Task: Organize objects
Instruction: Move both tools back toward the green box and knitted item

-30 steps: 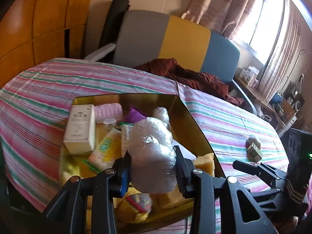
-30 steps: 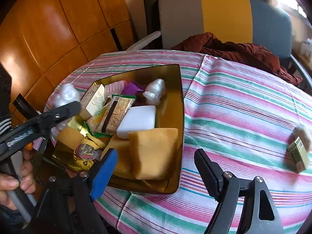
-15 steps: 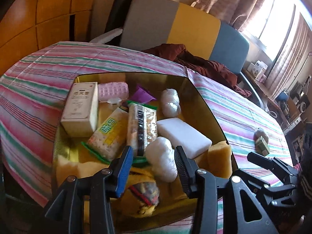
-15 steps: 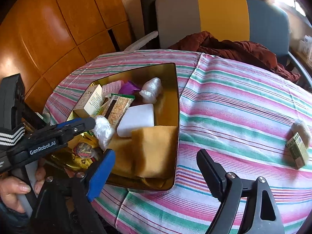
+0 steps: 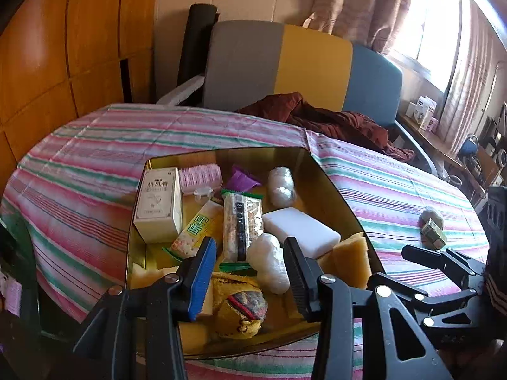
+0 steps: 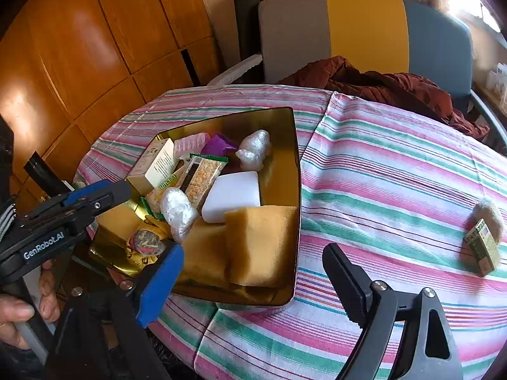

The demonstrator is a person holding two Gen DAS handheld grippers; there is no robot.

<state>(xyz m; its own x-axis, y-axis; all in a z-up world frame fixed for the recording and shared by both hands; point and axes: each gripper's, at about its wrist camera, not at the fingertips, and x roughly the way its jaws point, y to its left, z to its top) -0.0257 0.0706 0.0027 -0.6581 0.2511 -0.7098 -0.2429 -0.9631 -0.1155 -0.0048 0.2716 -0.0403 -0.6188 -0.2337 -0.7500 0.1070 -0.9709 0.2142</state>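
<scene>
A gold tray (image 5: 329, 183) (image 6: 291, 145) on the striped table holds several items: a white box (image 5: 158, 204), cracker packs, a white block (image 5: 301, 228), yellow sponges (image 6: 263, 243). A plastic-wrapped white bundle (image 5: 269, 262) (image 6: 177, 212) lies in the tray between the left gripper's fingers without being gripped. My left gripper (image 5: 250, 269) is open just above the tray's near end. My right gripper (image 6: 250, 278) is open and empty at the tray's near right corner. A small green box (image 6: 481, 247) (image 5: 434, 232) and a fuzzy ball (image 6: 488, 212) lie on the cloth, far right.
A second wrapped bundle (image 5: 280, 185) sits at the tray's back. A dark red cloth (image 6: 380, 85) lies at the table's far edge before a grey, yellow and blue chair (image 6: 348, 31). Wood panelling stands on the left.
The left gripper lowered the wrapped bundle into the tray, opened and let it go; the bundle now rests among the items. The right gripper stayed open and barely moved.
</scene>
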